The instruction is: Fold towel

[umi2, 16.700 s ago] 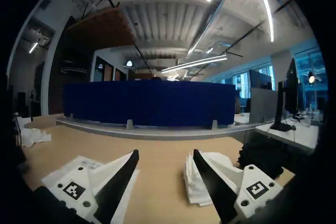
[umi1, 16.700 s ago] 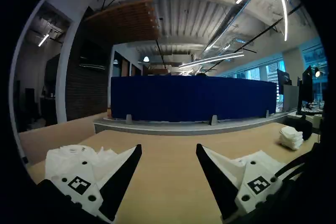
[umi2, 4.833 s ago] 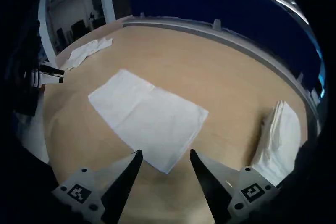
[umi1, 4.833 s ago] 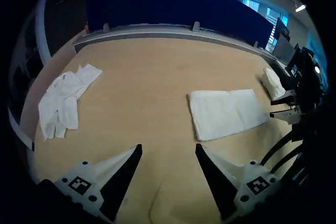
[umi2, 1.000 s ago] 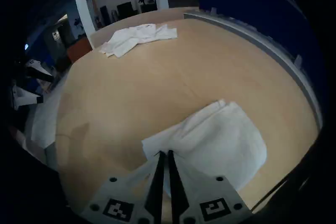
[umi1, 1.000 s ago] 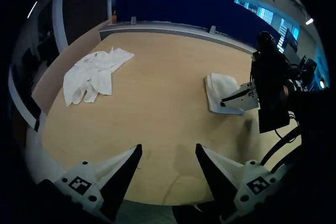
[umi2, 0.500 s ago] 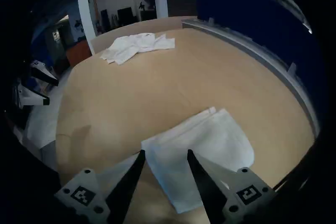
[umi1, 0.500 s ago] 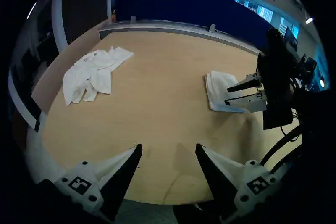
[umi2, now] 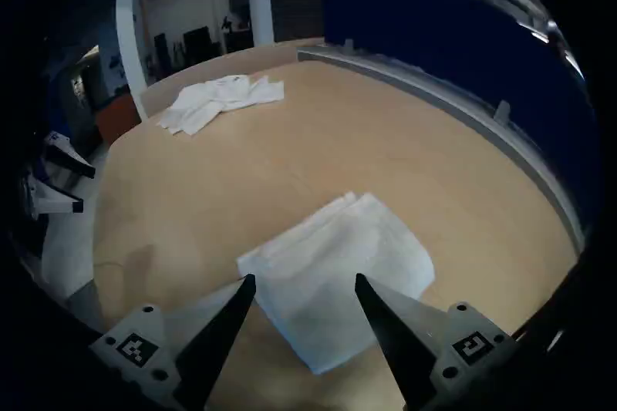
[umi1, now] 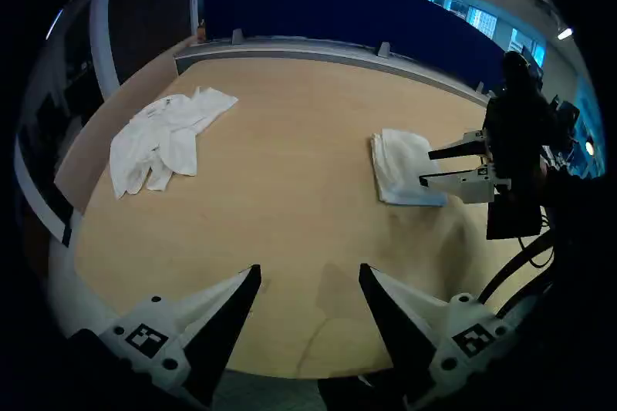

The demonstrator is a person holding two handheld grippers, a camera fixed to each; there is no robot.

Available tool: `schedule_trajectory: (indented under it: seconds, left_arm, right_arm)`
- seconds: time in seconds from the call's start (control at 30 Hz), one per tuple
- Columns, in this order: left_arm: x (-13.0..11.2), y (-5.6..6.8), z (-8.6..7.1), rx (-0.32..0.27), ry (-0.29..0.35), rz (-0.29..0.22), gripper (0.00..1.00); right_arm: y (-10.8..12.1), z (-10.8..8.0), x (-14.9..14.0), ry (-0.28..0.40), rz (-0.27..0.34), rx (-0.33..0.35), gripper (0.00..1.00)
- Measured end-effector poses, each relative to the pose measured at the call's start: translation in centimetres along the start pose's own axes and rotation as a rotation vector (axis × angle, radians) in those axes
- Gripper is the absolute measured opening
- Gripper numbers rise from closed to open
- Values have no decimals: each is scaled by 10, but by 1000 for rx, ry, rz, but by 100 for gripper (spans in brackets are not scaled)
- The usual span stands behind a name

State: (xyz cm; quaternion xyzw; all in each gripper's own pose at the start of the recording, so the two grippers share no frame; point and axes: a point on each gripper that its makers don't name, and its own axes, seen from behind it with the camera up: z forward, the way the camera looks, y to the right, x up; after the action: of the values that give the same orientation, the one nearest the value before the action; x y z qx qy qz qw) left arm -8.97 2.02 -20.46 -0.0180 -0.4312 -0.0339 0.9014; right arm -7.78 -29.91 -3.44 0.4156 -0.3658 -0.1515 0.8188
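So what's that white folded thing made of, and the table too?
The folded towel looks like soft white cloth, maybe cotton: matte, with limp layered edges. The table looks like pale wood or wood-look laminate: smooth, tan, faintly shiny; I cannot tell which.

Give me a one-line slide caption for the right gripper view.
Open right gripper above the near edge of a folded towel on the table, crumpled cloth at the far side.
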Motion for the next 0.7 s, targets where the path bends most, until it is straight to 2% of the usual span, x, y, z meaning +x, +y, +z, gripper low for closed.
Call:
schedule_trajectory:
  seconds: [0.17,0.37,0.7]
  left_arm:
    - [5,3,2,-11,0,13,94]
    - [10,6,7,-25,-1,28,94]
    - [13,9,8,-34,-2,38,94]
  right_arm:
    - [17,-11,-16,-16,82,-83,100]
    - [22,-20,-34,-25,149,-118,100]
    - [15,-24,-65,-73,139,-131,100]
